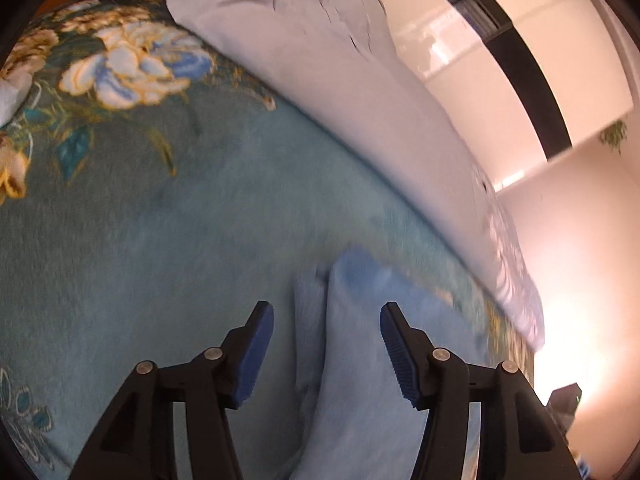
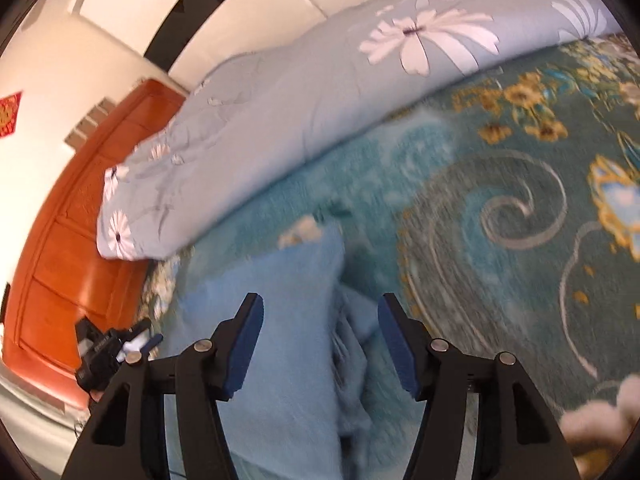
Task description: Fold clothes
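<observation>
A light blue garment (image 1: pixel 356 360) lies on the teal floral bedspread (image 1: pixel 160 240). In the left wrist view my left gripper (image 1: pixel 327 350) is open just above it, its fingers on either side of a fold edge. In the right wrist view the same garment (image 2: pixel 288 340) lies folded, with stacked edges showing between the fingers. My right gripper (image 2: pixel 320 340) is open over it and holds nothing. Both views are blurred by motion.
A rolled pale blue quilt with white flowers (image 2: pixel 300 92) lies along the far side of the bed, also in the left wrist view (image 1: pixel 340 80). An orange wooden headboard (image 2: pixel 72 220) stands at the left. A black device (image 2: pixel 104 352) sits beside the bed.
</observation>
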